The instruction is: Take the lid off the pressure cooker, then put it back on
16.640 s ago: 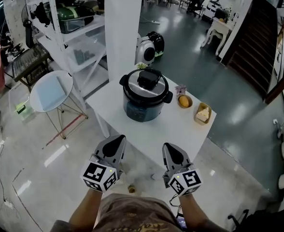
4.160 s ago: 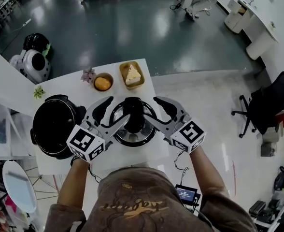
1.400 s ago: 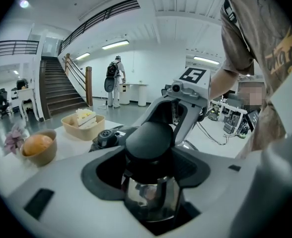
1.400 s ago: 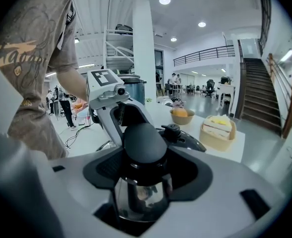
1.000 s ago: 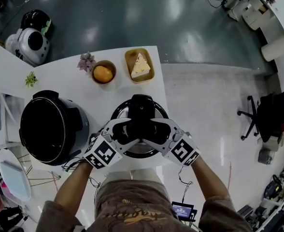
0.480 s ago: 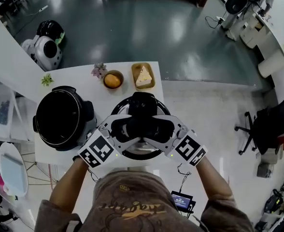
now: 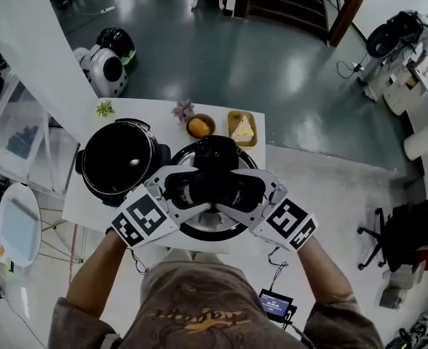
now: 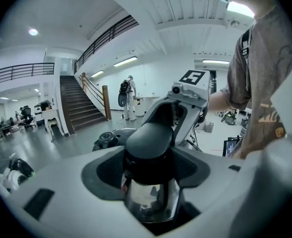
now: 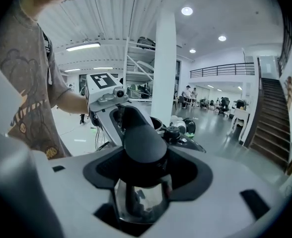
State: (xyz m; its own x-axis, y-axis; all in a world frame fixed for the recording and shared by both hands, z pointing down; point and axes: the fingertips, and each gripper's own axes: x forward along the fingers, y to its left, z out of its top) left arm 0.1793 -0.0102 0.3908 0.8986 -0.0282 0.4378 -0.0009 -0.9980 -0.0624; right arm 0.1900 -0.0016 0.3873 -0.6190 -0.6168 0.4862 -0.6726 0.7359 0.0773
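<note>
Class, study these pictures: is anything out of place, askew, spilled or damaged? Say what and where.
Only the lid is out of place: it is off the pressure cooker, which stands open on the table beside it. The left gripper and right gripper clamp its black handle from opposite sides. Nothing looks spilled or damaged.

Open-plan lab or workshop hall: polished grey floor (image 7: 221, 64), staircase (image 8: 79, 105) up to a railed mezzanine (image 9: 225, 69), white column (image 9: 165, 68), office chair (image 7: 410, 231), white-and-black machine (image 7: 105, 64) parked aside, people at far desks (image 9: 205, 103).
</note>
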